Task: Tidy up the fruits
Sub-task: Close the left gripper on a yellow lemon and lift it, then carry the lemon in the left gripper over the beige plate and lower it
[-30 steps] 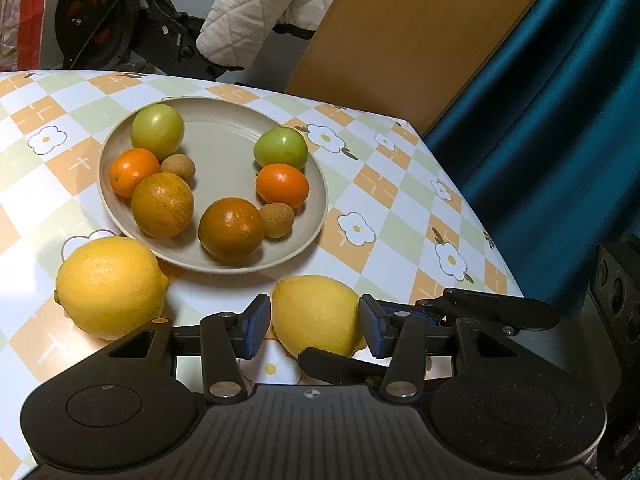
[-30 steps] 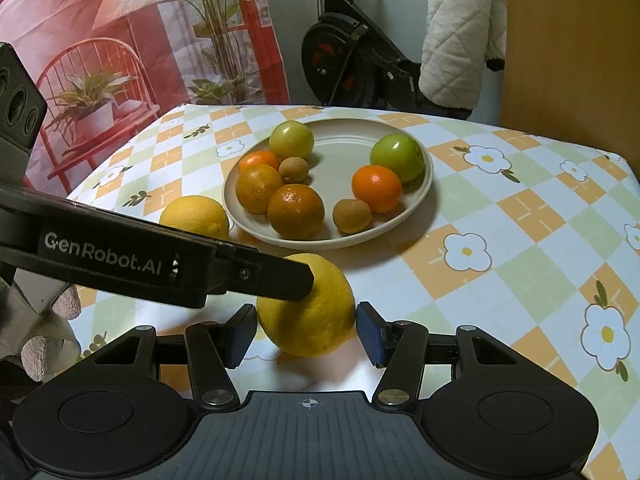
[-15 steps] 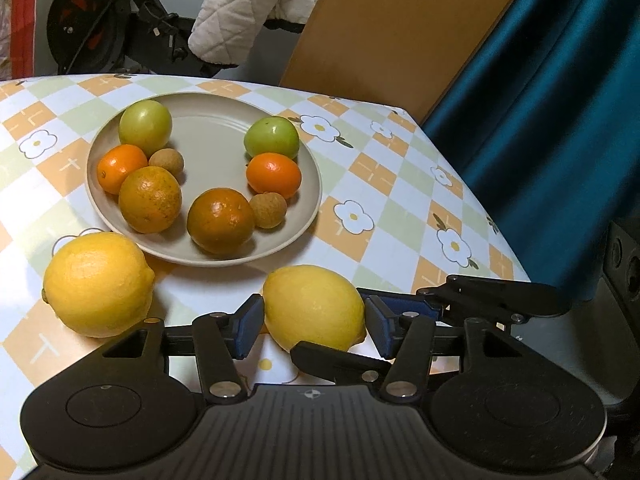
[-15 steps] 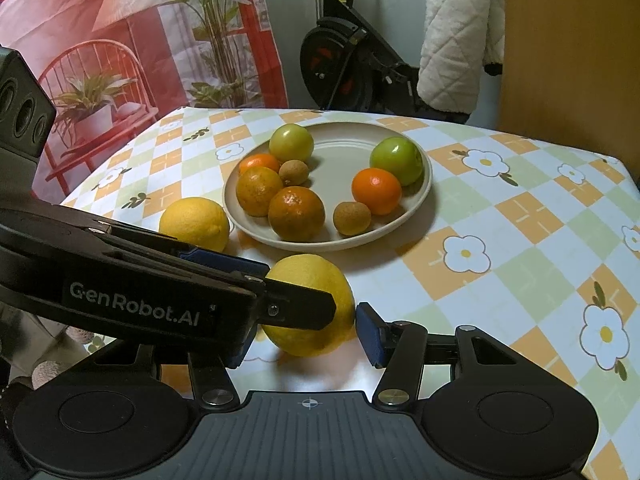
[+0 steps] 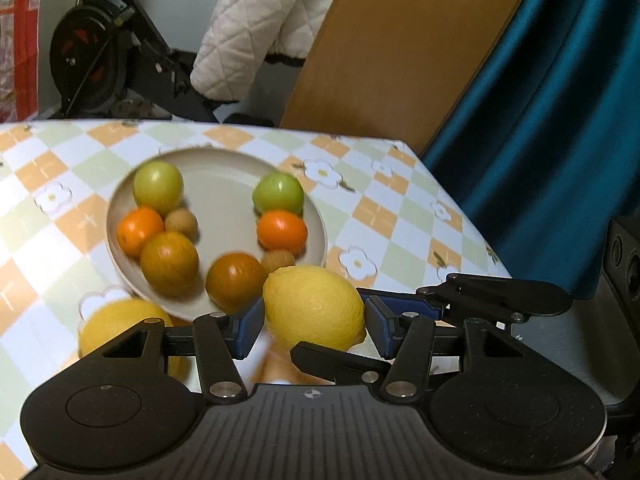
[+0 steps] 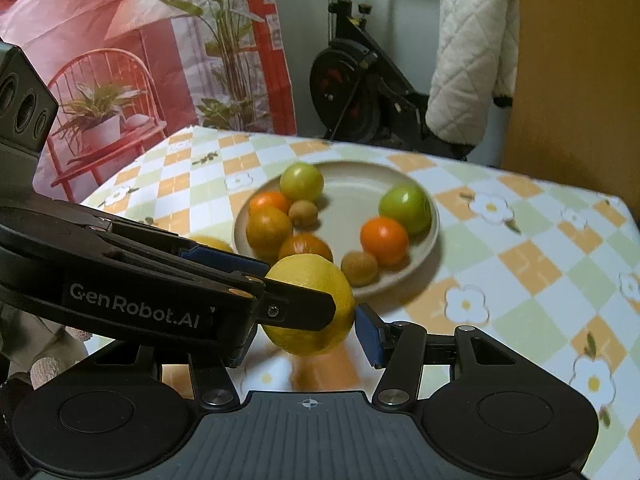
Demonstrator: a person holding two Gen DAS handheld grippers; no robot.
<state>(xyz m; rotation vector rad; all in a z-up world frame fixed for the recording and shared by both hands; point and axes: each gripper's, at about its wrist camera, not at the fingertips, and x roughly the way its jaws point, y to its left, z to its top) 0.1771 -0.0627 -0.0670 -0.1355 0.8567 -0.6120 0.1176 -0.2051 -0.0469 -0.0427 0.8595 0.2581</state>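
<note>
A yellow lemon (image 5: 314, 306) hangs just above the checked tablecloth, in front of the beige plate (image 5: 224, 200). My left gripper (image 5: 314, 330) is shut on the lemon, a blue pad against each end. From the right, my right gripper (image 6: 306, 342) is shut on the same lemon (image 6: 320, 276). Its right pad presses the peel; its left pad is hidden behind the left gripper's finger (image 6: 296, 312). The plate (image 6: 352, 196) carries two green fruits, several oranges and two small brown fruits. A second lemon (image 5: 116, 320) lies on the cloth, left of the plate's near rim.
The table ends at the right beside a teal curtain (image 5: 540, 120). Behind the table stand a wooden board (image 5: 400, 48), an exercise bike (image 6: 352, 92) and a white quilted cloth (image 6: 468, 60). Bare tablecloth (image 6: 540, 264) lies to the right of the plate.
The lemon has come up off the tablecloth between both grippers and now overlaps the plate's near rim. Both views have tilted upward, so more of the room behind shows.
</note>
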